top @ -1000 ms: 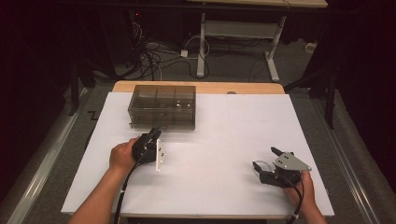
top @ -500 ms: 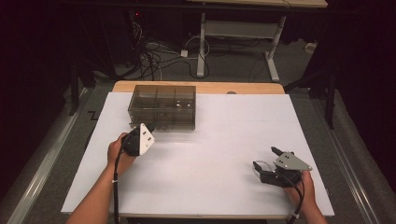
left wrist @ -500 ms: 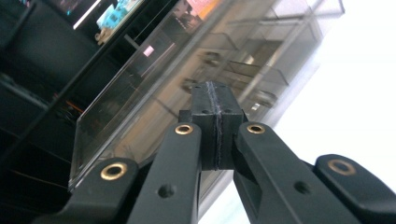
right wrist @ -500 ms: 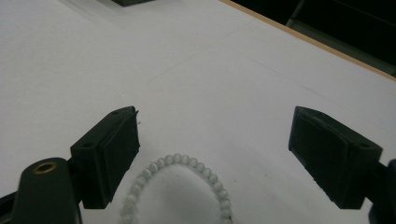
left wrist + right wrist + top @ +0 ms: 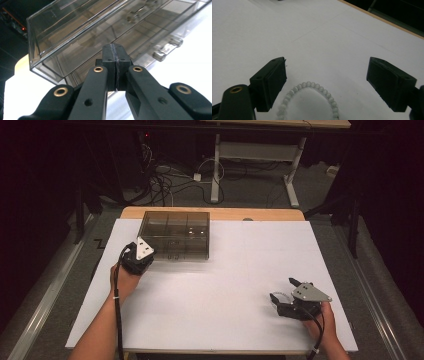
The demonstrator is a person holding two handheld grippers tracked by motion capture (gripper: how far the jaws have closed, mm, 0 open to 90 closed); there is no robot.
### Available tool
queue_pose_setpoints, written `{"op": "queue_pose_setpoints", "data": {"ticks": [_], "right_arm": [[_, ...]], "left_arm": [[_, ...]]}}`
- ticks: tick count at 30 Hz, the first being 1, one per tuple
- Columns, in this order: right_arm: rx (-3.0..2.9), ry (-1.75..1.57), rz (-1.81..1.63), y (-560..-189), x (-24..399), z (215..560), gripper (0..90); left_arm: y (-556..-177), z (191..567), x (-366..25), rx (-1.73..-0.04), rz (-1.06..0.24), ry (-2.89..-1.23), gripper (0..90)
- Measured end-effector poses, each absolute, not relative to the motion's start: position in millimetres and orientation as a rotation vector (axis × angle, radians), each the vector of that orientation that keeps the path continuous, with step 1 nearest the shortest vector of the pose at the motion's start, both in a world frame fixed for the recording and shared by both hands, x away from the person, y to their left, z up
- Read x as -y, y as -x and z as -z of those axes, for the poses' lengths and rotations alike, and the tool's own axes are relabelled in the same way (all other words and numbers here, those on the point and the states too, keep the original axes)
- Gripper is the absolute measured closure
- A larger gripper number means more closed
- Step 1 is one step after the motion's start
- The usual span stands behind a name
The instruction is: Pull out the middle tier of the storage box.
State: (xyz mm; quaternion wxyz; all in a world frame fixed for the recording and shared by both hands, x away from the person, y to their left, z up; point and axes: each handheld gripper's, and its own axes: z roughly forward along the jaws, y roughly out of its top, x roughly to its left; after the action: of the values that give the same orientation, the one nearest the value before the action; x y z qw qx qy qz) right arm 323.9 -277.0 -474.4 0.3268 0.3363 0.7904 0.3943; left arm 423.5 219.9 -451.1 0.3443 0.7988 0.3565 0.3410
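High view: L gripper [image 5: 141, 254] clenched empty by drawer box [image 5: 175, 234], R gripper [image 5: 284, 295] released over bracelet [image 5: 310, 100]

White-topped table [image 5: 225, 285] with a smoky clear drawer box [image 5: 175, 234] and a pale bead bracelet [image 5: 312, 100].

— Where does the clear smoked plastic drawer box [image 5: 174, 235] sit?

— On the white table sheet [image 5: 225, 285], toward its far left. The left gripper [image 5: 116, 65] hangs just before the box's near left corner, the box wall directly beyond its fingertips, which are pressed together with nothing between.

— And the other side?

— The right gripper [image 5: 325, 82] rests at the near right, well apart from the box. A pale beaded bracelet [image 5: 310, 100] lies on the sheet between its spread fingers [image 5: 274, 77], nearer the left one, touching neither.
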Motion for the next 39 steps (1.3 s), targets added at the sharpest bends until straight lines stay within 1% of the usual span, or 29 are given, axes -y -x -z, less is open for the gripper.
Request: {"op": "queue_pose_setpoints", "data": {"ticks": [1,3,5,6,7,12,14,19,25,32,39], "right_arm": [[-2.071,-0.881,-1.032,-324,277,475,16.8],[-2.072,-0.882,-1.032,-324,276,475,16.8],[-2.074,-0.88,-1.027,-325,276,475,16.8],[-2.073,-0.879,-1.027,-325,276,475,16.8],[-2.072,-0.877,-1.027,-324,276,475,16.8],[-2.066,-0.876,-1.033,-324,278,474,16.9],[-2.064,-0.874,-1.031,-324,278,474,16.8],[-2.061,-0.87,-1.034,-323,278,473,16.8],[-2.061,-0.864,-1.034,-323,279,472,16.9],[-2.059,-0.869,-1.037,-323,279,472,16.9],[-2.062,-0.866,-1.033,-322,279,472,16.9]], "left_arm": [[-424,452,-220,-0.94,-0.862,-2.078,87.1],[-427,453,-220,-0.935,-0.877,-2.121,87.0],[-430,455,-222,-0.934,-0.836,-2.128,86.9],[-430,456,-222,-0.937,-0.841,-2.139,86.8],[-430,456,-222,-0.939,-0.841,-2.15,84.1],[-431,460,-228,-0.952,-0.821,-2.191,84.0],[-430,461,-231,-0.975,-0.79,-2.174,84.0],[-428,461,-239,-0.987,-0.796,-2.182,83.9],[-425,460,-243,-0.975,-0.81,-2.199,84.0],[-422,461,-244,-0.978,-0.772,-2.2,83.9],[-418,461,-242,-0.937,-0.774,-2.216,83.8]]}}
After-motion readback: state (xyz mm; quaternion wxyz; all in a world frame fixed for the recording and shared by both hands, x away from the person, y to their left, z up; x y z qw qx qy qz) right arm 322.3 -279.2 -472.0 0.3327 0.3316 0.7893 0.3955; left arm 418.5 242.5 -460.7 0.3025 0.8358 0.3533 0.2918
